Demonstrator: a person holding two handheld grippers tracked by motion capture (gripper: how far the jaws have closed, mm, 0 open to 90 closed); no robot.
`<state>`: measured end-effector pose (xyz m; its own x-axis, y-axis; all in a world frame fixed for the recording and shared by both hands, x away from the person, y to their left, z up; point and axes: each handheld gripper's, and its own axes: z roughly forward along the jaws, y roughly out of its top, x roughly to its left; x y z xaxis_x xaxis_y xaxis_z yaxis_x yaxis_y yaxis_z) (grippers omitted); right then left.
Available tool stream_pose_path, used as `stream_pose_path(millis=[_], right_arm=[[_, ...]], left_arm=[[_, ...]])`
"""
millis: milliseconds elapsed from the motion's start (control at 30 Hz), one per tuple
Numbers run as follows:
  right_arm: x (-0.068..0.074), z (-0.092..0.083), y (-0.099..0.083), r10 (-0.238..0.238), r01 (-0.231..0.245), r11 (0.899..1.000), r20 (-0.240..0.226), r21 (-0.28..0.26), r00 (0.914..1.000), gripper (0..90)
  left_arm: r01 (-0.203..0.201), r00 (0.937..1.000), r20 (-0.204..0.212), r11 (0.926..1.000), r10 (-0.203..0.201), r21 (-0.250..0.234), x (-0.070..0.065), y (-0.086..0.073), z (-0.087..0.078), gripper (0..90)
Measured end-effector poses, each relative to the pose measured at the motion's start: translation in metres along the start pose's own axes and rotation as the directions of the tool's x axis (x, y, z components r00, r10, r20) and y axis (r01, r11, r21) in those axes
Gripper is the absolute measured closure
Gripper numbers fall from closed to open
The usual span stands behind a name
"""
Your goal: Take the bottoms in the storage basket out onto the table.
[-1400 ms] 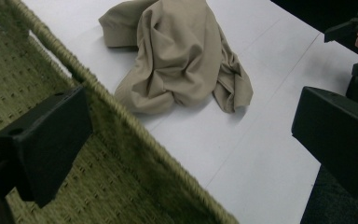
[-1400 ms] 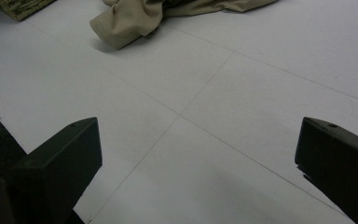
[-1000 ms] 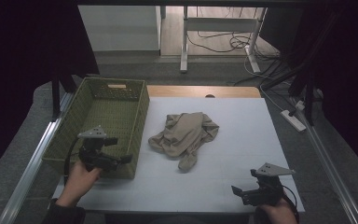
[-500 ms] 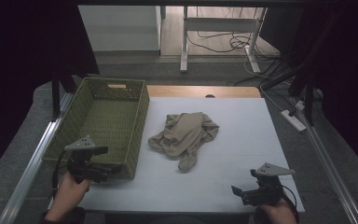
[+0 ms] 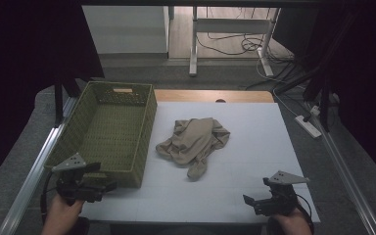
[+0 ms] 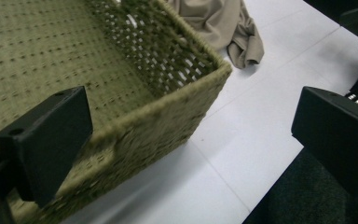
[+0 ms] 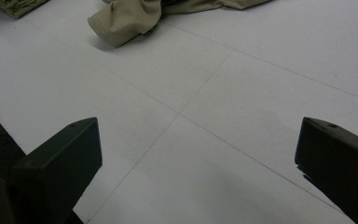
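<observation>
Left hand-held gripper [image 5: 108, 186] gapes empty at basket [image 5: 127, 161] corner; right hand-held gripper [image 5: 247, 200] open too. Cloth [image 5: 193, 142] lies ahead, between them. I'd approach low, pinching a thick fold.

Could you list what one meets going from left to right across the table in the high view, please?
Left gripper → green woven basket → crumpled beige cloth → right gripper.
</observation>
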<state>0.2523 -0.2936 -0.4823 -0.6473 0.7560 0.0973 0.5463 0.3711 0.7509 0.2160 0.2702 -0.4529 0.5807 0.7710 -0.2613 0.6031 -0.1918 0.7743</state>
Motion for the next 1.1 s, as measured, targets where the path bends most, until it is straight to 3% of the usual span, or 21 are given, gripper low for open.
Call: stream_pose_path(millis=[200, 367, 533, 767, 1100], right_arm=[[0.0, 0.0, 0.0, 0.0, 0.0, 1.0, 0.001, 0.001, 1.0, 1.0], [0.0, 0.0, 0.0, 0.0, 0.0, 1.0, 0.0, 0.0, 1.0, 1.0], [0.0, 0.0, 0.0, 0.001, -0.001, 1.0, 0.001, 0.001, 1.0, 1.0], [0.0, 0.0, 0.0, 0.003, -0.003, 1.0, 0.001, -0.002, 1.0, 1.0], [0.0, 0.0, 0.0, 0.002, -0.002, 1.0, 0.001, -0.001, 1.0, 1.0]], left_arm=[[0.018, 0.9994, -0.029, 0.9998, -0.018, -0.001, 0.002, -0.011, -0.006, 0.0], [0.04, 0.9988, -0.029, 0.9992, -0.04, 0.0, 0.007, -0.022, -0.006, 0.0], [0.031, 0.9994, -0.014, 0.9995, -0.031, -0.004, 0.009, -0.029, -0.005, 0.0], [0.041, 0.9991, 0.005, 0.9987, -0.042, 0.03, 0.012, -0.041, -0.001, 0.0], [0.037, 0.9993, 0.001, 0.9973, -0.037, 0.064, 0.016, -0.053, 0.004, 0.0]])
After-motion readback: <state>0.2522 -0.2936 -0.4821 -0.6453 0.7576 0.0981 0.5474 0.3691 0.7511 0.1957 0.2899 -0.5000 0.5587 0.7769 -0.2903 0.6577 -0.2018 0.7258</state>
